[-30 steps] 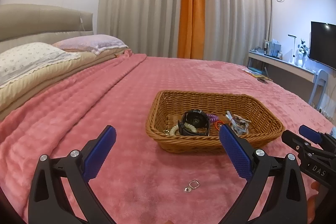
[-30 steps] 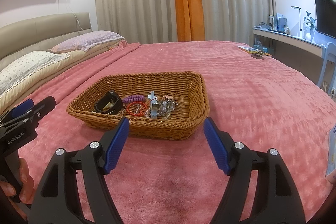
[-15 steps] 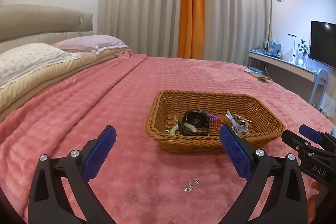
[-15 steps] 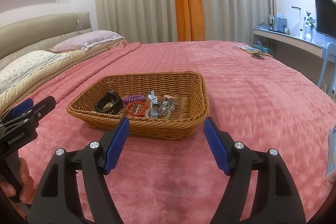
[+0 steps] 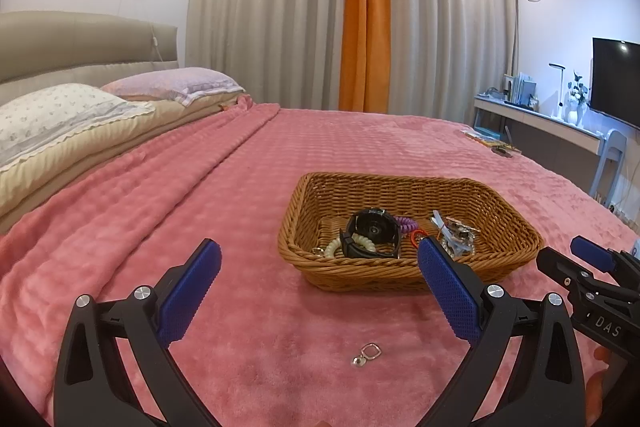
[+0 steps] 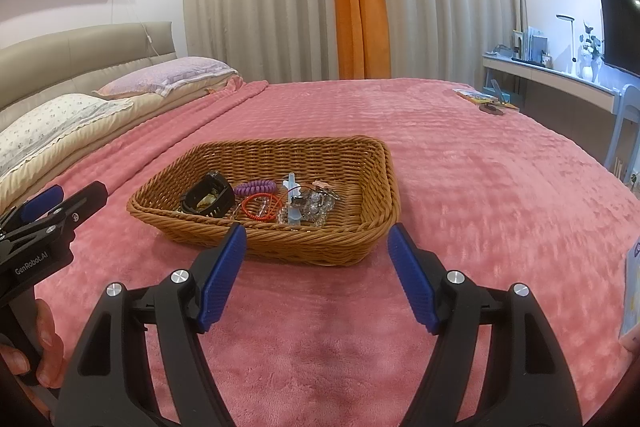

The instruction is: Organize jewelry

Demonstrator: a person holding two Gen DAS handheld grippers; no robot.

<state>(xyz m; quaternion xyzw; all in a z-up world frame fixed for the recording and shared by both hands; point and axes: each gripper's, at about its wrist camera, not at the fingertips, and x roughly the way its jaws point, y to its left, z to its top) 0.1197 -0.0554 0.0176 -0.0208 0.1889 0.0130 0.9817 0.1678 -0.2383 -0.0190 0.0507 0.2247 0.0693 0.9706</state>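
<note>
A wicker basket (image 5: 304, 219) (image 6: 380, 187) sits on the pink bedspread. It holds a black watch (image 5: 374, 227) (image 6: 208, 195), a cream bead bracelet (image 5: 340, 245), a purple coil tie (image 6: 256, 187), a red bracelet (image 6: 260, 207) and clear sparkly pieces (image 6: 308, 203). A small silver ring charm (image 5: 366, 354) lies on the blanket in front of the basket, between my left gripper's fingers. My left gripper (image 5: 320, 291) is open and empty, just short of the basket. My right gripper (image 6: 318, 275) is open and empty, also short of the basket.
Pillows (image 5: 60, 111) and a headboard lie at the left. A desk with a lamp, vase and TV (image 5: 616, 83) stands at the right. Small items (image 6: 486, 103) lie on the far right of the bed. A card edge (image 6: 632, 291) shows at the right.
</note>
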